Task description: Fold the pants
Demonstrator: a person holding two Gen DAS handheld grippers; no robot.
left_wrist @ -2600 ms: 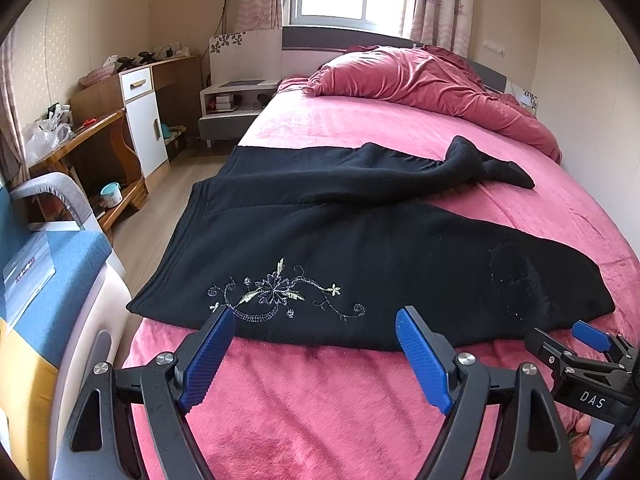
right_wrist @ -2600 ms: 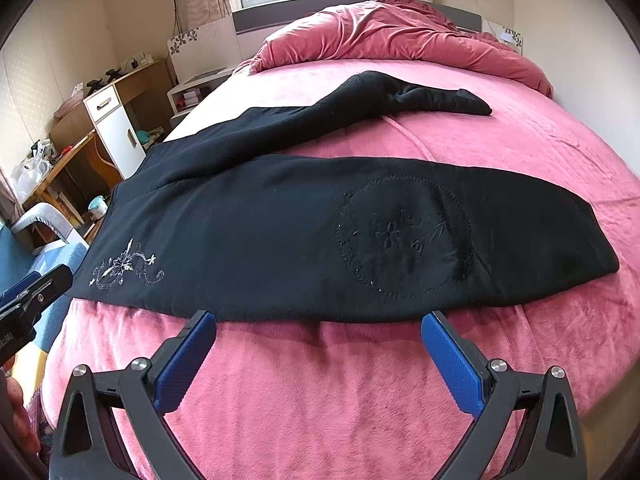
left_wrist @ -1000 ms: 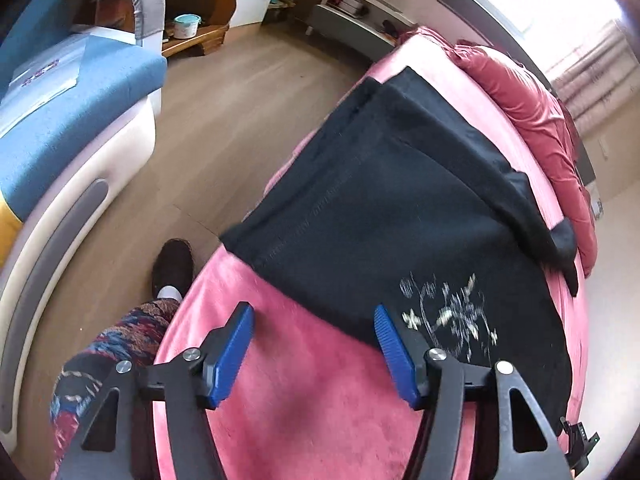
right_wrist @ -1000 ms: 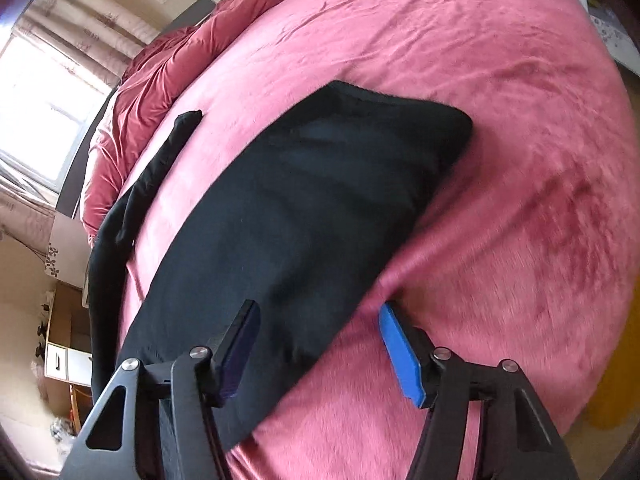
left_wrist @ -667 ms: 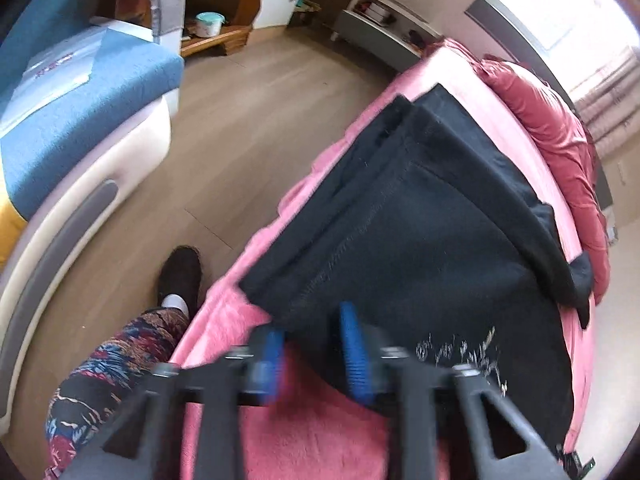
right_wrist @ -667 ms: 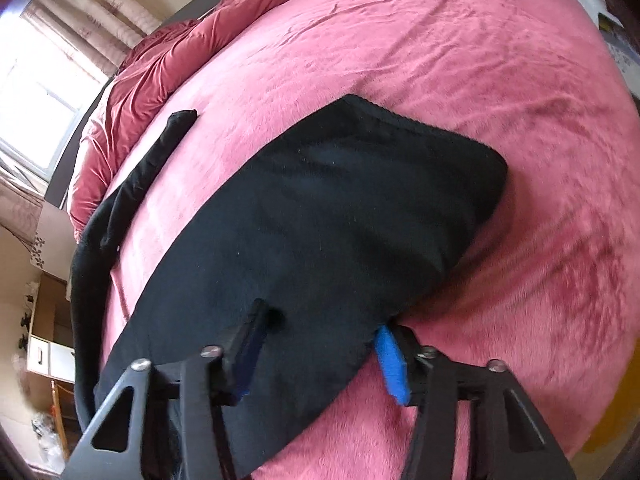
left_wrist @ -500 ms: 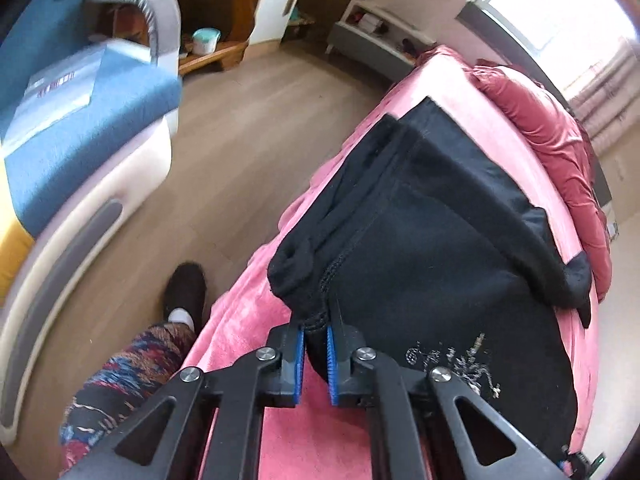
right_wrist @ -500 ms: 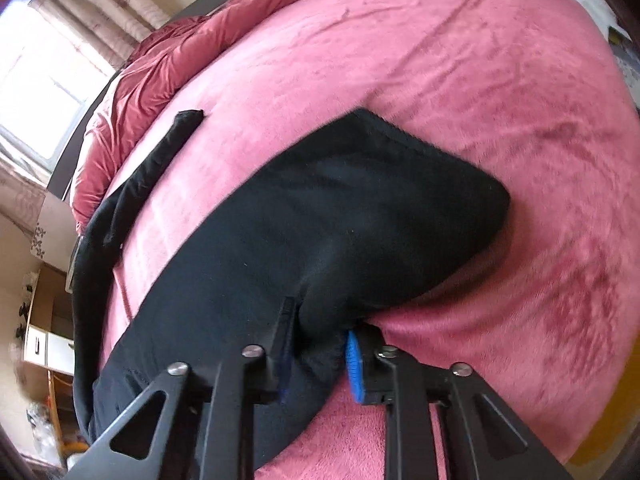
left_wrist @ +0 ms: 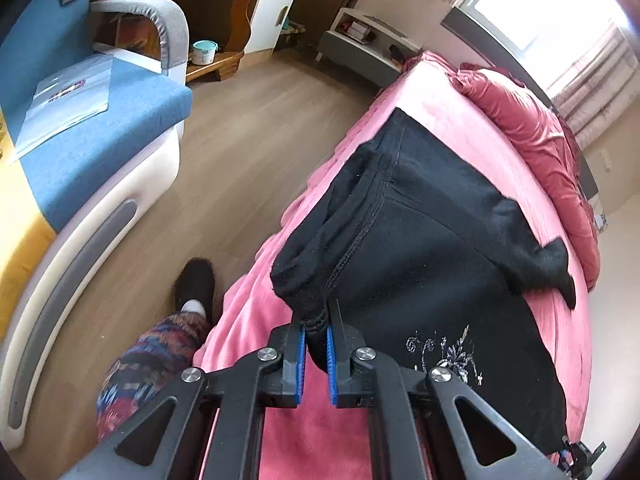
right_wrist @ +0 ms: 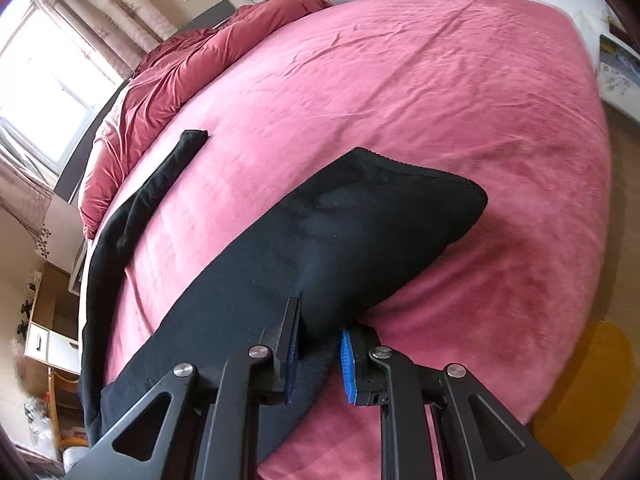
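Note:
Black pants (left_wrist: 420,248) with silver floral embroidery lie spread on the pink bed (left_wrist: 452,120). My left gripper (left_wrist: 316,344) is shut on the near corner of the waistband and holds it raised off the bed. In the right wrist view the near leg of the pants (right_wrist: 320,248) lies across the bed (right_wrist: 400,80). My right gripper (right_wrist: 318,344) is shut on the near edge of that leg close to its hem. The far leg (right_wrist: 160,176) lies stretched toward the duvet.
A crumpled dark-pink duvet (left_wrist: 532,128) lies at the head of the bed. A blue and white sofa (left_wrist: 80,152) stands across the wooden floor (left_wrist: 240,120). The person's patterned leg and black slipper (left_wrist: 192,284) are beside the bed. A yellow mat (right_wrist: 588,412) lies on the floor.
Both grippers went from open to shut on the pants. The left one has lifted the waistband corner a little; the right one has bunched up the leg edge.

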